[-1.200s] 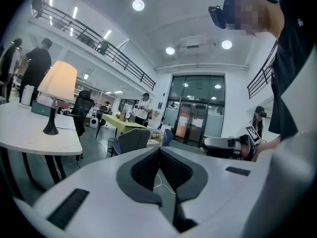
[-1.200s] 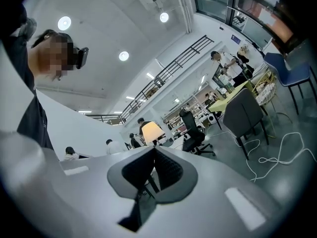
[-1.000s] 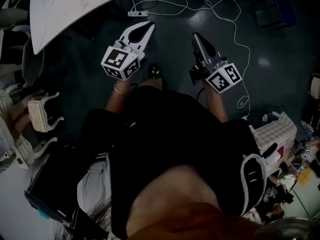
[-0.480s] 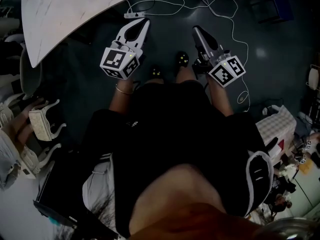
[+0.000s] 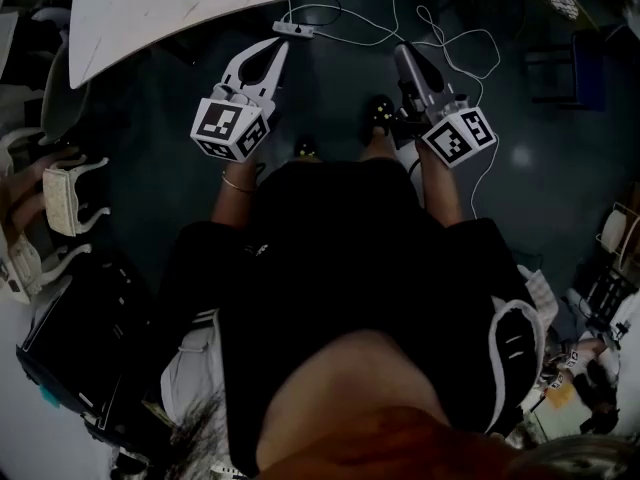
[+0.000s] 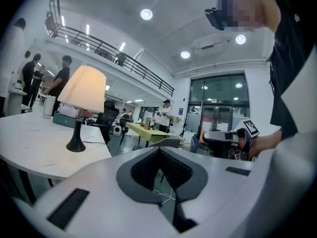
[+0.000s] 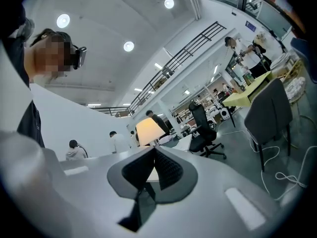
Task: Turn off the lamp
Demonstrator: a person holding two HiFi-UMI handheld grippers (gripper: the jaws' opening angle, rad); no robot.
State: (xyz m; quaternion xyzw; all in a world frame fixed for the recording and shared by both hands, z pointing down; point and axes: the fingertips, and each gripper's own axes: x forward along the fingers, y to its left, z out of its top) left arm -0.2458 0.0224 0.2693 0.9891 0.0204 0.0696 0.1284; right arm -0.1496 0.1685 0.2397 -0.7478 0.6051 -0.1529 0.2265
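The lamp [image 6: 84,90] stands lit on a white table [image 6: 34,148], with a cream shade and a black foot [image 6: 76,145]. It is to the left of and beyond my left gripper [image 6: 159,149], whose jaws meet with nothing between them. From my right gripper [image 7: 152,148], also shut and empty, the glowing shade [image 7: 150,131] shows just beyond the jaw tips. In the head view both grippers [image 5: 275,45] [image 5: 403,52] are held out level over the dark floor, near the table's edge [image 5: 180,28]. A small white block on a white cable [image 5: 293,30] lies on the floor by the left tips.
White cable loops [image 5: 450,38] run across the dark floor ahead. Pale chairs [image 5: 70,198] stand at the left. Several people stand in the room. A yellow-green table [image 6: 143,129], a black office chair [image 7: 200,125] and a grey chair [image 7: 270,113] stand further off.
Both grippers have moved forward, still shut. The person has taken a step; the table edge and the white block on the cable now sit closer to the left gripper's tips.
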